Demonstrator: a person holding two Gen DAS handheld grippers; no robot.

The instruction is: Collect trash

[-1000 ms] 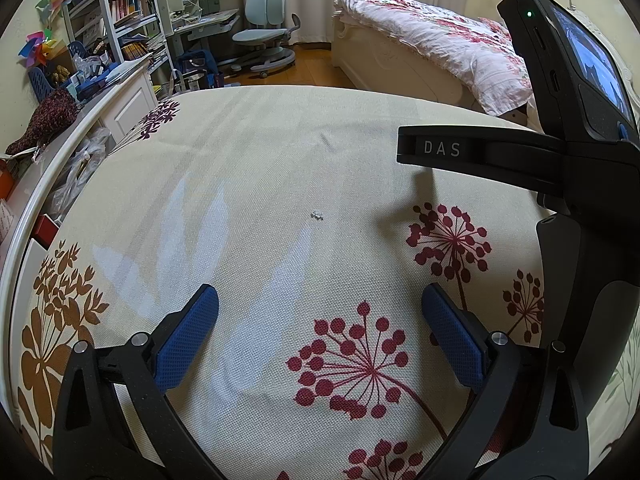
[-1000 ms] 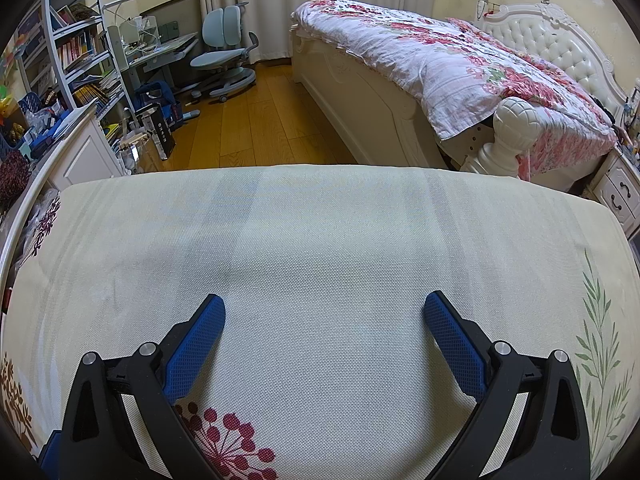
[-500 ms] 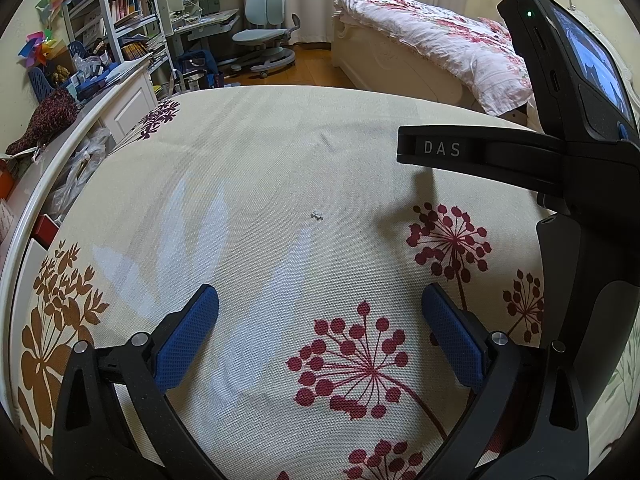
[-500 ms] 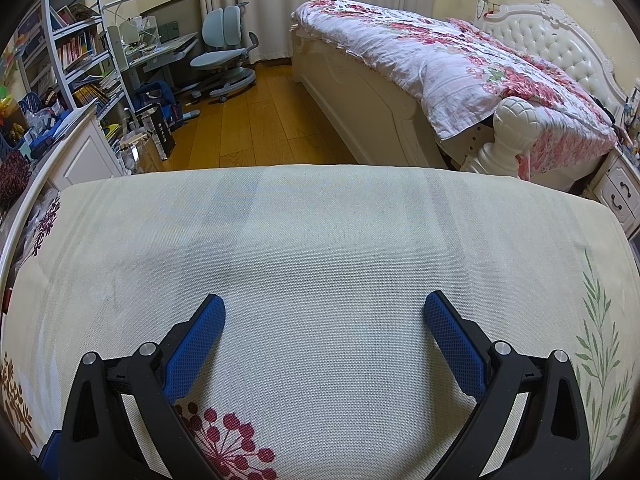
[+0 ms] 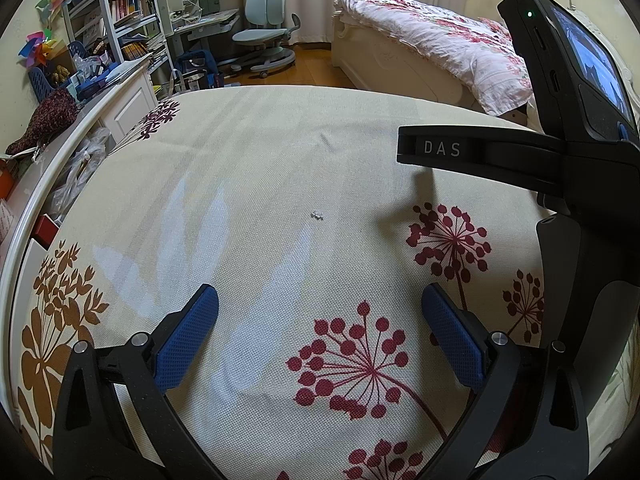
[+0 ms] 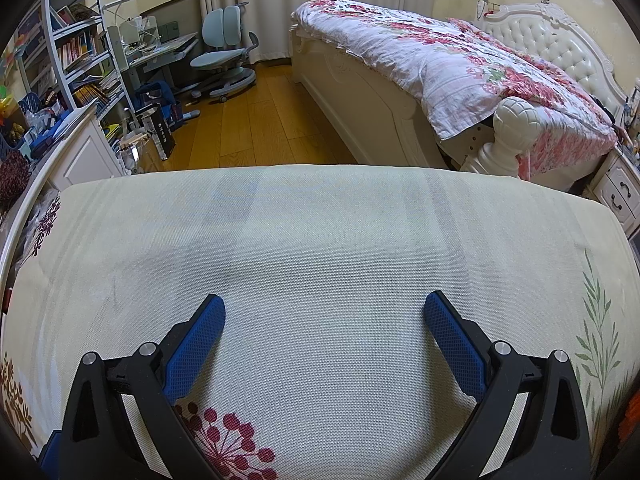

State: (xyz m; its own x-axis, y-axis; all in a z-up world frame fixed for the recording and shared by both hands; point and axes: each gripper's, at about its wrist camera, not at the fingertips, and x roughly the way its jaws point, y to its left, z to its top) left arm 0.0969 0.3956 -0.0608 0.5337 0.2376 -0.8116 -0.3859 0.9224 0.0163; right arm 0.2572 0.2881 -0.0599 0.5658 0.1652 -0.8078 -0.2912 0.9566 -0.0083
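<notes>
A tiny white scrap of trash point(image 5: 316, 215) lies on the cream flower-print cloth point(image 5: 248, 168), ahead of my left gripper point(image 5: 319, 304). That gripper is open, its blue pads wide apart with only cloth between them. The black body of the right gripper tool point(image 5: 560, 152) crosses the right side of the left wrist view, above the cloth. In the right wrist view my right gripper point(image 6: 325, 310) is open over bare cloth point(image 6: 328, 232), holding nothing. No trash shows in that view.
A white cabinet point(image 5: 124, 100) with clutter and plastic bags point(image 5: 76, 168) runs along the left edge. Beyond the cloth's far edge are wooden floor point(image 6: 256, 120), a desk chair point(image 6: 224, 60), shelves point(image 6: 80, 52) and a bed with a floral quilt point(image 6: 448, 64).
</notes>
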